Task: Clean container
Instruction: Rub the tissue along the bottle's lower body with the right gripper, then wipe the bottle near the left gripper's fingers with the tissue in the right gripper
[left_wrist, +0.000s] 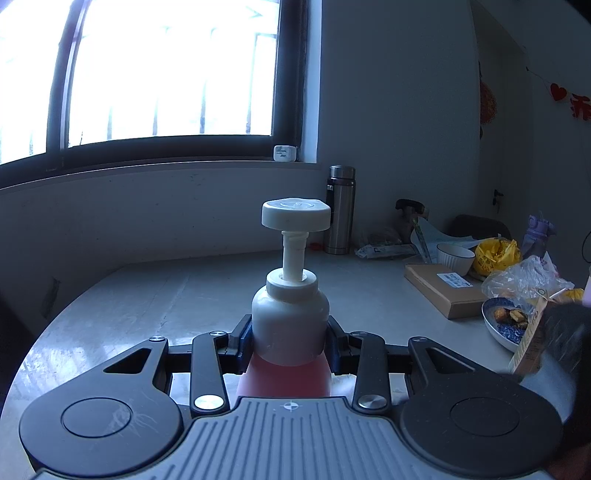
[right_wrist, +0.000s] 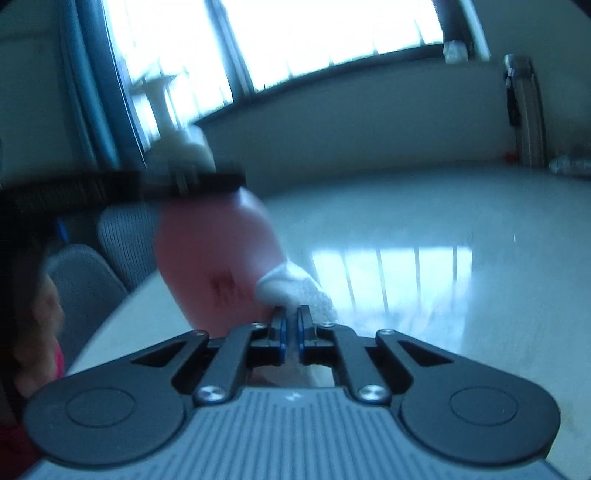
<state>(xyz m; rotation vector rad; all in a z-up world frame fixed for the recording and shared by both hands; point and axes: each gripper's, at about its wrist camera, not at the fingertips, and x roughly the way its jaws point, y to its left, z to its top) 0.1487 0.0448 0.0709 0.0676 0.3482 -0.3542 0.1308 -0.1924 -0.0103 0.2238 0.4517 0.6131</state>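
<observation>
- A pump bottle (left_wrist: 290, 325), white at the top and pink below, stands upright at the centre of the left wrist view, pinched at its shoulder by the left claw (left_wrist: 290, 343), one blue-padded finger on each side.
- The bottle's white pump head (left_wrist: 295, 214) is raised on its stem, outlined against the wall under a bright window (left_wrist: 166, 74).
- In the right wrist view the same bottle (right_wrist: 214, 251) leans across the left half of the frame, blurred, with the left claw's black fingers (right_wrist: 207, 182) banding it where white meets pink.
- The right claw (right_wrist: 290, 321), low in the centre of that frame, is pressed together on a white cloth (right_wrist: 291, 286), which touches the lower right side of the pink body beside a dark smudge (right_wrist: 223, 286).
- The pale tabletop (left_wrist: 166, 295) fills the middle of both views and mirrors the window's light.
- At the right of the left wrist view lie a steel flask (left_wrist: 340, 210), a white bowl (left_wrist: 455, 258), a flat cardboard box (left_wrist: 443, 290), a yellow bag (left_wrist: 496, 254), clear plastic wrapping (left_wrist: 524, 278) and a blue-patterned dish of food (left_wrist: 504, 325).
- Grey chair backs (right_wrist: 107, 258) show at the left edge of the right wrist view, beyond the tabletop's rim.
</observation>
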